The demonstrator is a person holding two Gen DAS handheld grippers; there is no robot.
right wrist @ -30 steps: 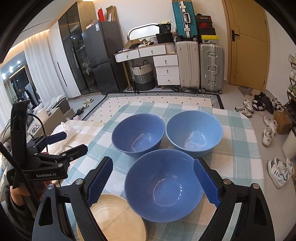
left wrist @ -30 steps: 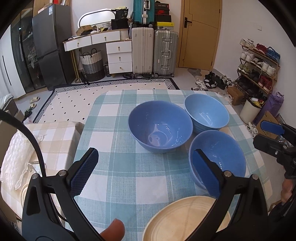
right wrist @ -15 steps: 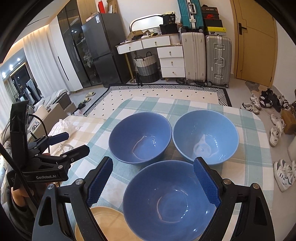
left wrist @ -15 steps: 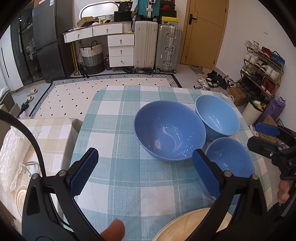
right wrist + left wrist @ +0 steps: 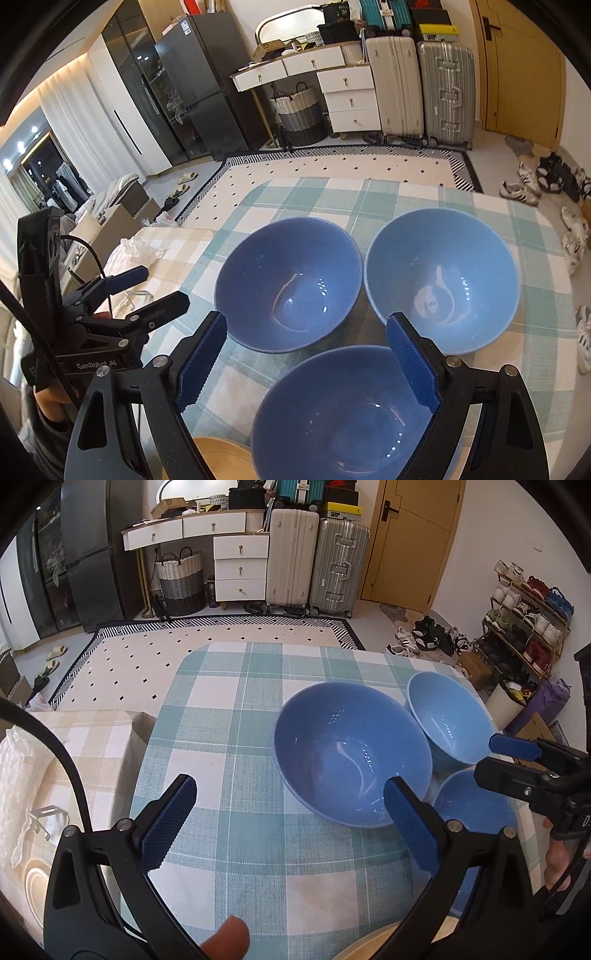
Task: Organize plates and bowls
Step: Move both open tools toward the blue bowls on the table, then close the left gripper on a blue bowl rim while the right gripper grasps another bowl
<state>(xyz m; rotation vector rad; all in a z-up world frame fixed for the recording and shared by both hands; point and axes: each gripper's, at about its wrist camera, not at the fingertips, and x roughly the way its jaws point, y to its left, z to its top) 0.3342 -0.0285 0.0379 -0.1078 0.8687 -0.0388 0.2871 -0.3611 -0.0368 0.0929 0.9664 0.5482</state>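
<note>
Three blue bowls stand on a checked tablecloth. The left far bowl (image 5: 351, 753) (image 5: 288, 291) is darker, the right far bowl (image 5: 448, 720) (image 5: 441, 277) is lighter, and the near bowl (image 5: 476, 812) (image 5: 347, 417) sits in front of them. A tan plate (image 5: 218, 458) (image 5: 373, 945) lies at the near edge. My left gripper (image 5: 288, 823) is open and empty over the cloth, left of the bowls. My right gripper (image 5: 306, 362) is open and empty, its fingers either side of the near bowl's far rim.
A beige checked side surface (image 5: 74, 753) with white plastic and a plate sits left of the table. Beyond the table are a rug, drawers (image 5: 240, 568), suitcases, a fridge and a shoe rack (image 5: 528, 616).
Both grippers have moved forward over the table. The bowls sit lower and nearer in both views, and the tan plate has slid mostly out of frame.
</note>
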